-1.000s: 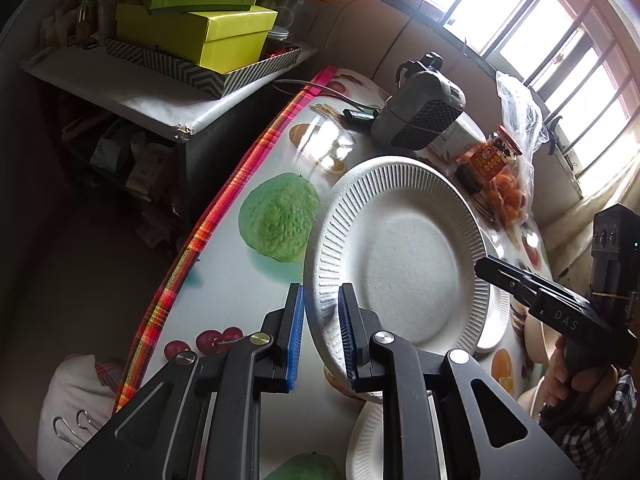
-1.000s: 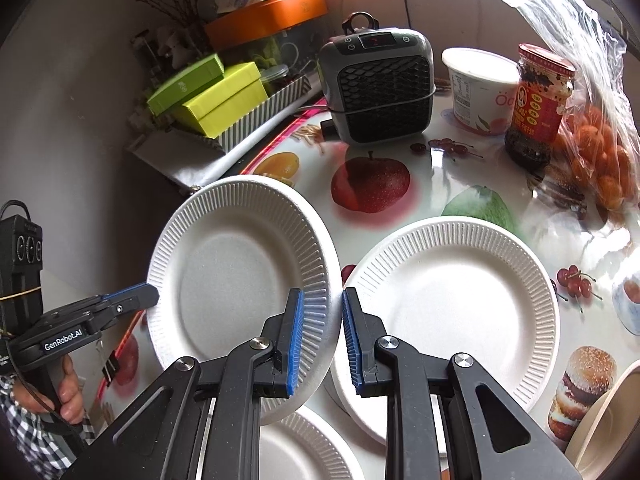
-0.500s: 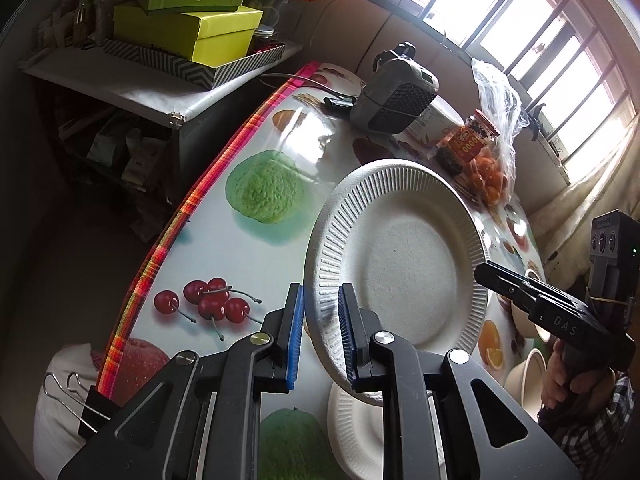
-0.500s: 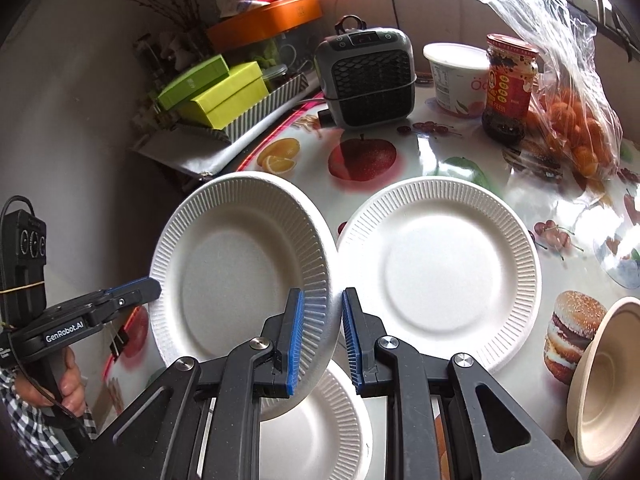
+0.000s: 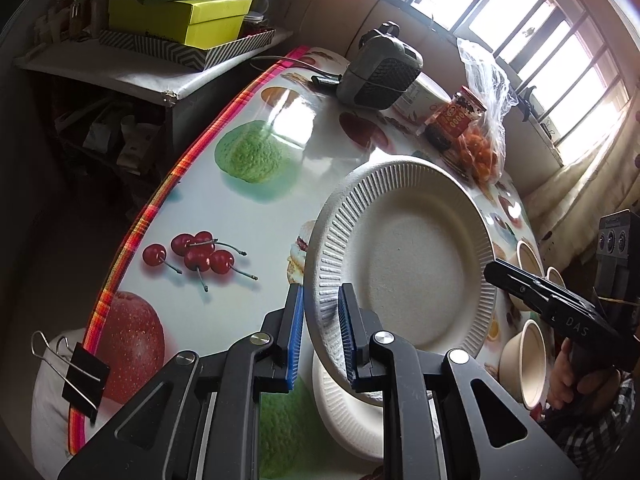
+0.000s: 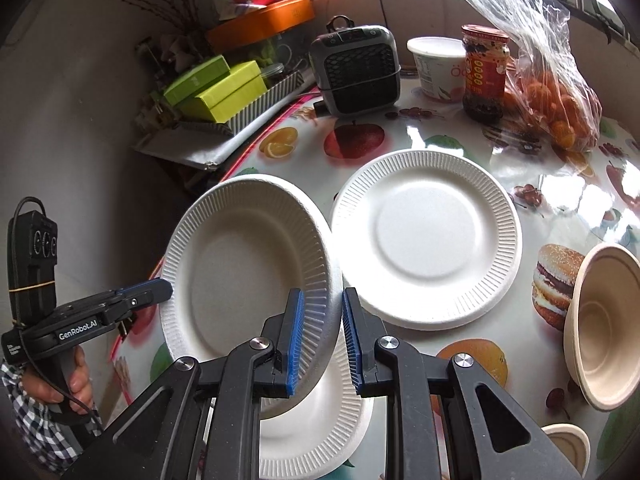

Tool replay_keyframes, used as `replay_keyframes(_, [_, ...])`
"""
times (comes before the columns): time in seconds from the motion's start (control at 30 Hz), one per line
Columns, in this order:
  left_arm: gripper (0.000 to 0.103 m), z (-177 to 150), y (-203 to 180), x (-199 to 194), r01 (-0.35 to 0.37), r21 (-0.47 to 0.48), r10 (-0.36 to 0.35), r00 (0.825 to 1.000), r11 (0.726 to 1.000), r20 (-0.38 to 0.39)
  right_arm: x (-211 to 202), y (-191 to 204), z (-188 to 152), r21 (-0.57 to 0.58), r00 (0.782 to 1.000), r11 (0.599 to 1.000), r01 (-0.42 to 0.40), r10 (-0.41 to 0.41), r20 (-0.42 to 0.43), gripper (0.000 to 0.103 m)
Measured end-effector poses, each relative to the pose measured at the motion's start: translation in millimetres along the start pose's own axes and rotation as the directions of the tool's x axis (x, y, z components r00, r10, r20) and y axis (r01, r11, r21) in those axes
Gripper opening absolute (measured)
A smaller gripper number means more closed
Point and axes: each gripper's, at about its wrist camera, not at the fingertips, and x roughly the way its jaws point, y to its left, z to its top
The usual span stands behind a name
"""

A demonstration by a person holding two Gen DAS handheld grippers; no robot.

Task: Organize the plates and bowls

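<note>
A white ribbed paper plate (image 5: 404,264) (image 6: 248,264) hangs tilted above the table. My left gripper (image 5: 320,332) is shut on its left rim and my right gripper (image 6: 320,336) is shut on its right rim. A second white plate (image 5: 344,412) (image 6: 320,420) lies on the table right under it. A third white plate (image 6: 428,236) lies flat further back. Beige bowls (image 6: 600,328) (image 5: 524,360) stand at the right. The other gripper shows in each view, the right gripper (image 5: 492,270) and the left gripper (image 6: 166,286).
A grey heater (image 6: 356,72), a white tub (image 6: 440,64), a red-labelled jar (image 6: 484,68) and a bag of oranges (image 6: 556,100) stand at the table's far end. Green boxes (image 5: 180,12) sit on a side shelf. A binder clip (image 5: 80,376) grips the tablecloth edge.
Both grippers have carried the held plate back toward the near end of the table, over the plate that lies there. The plate tilts a little more.
</note>
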Motion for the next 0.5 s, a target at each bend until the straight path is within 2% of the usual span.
replay_keyframes(0.5, [0.018,-23,-10,0,0.019,0.022,-0.018,0.999,1.0,-0.042,-16,-4,-29,0.023,1.0,1.0,0.014,-0.013,-0.019,0.019])
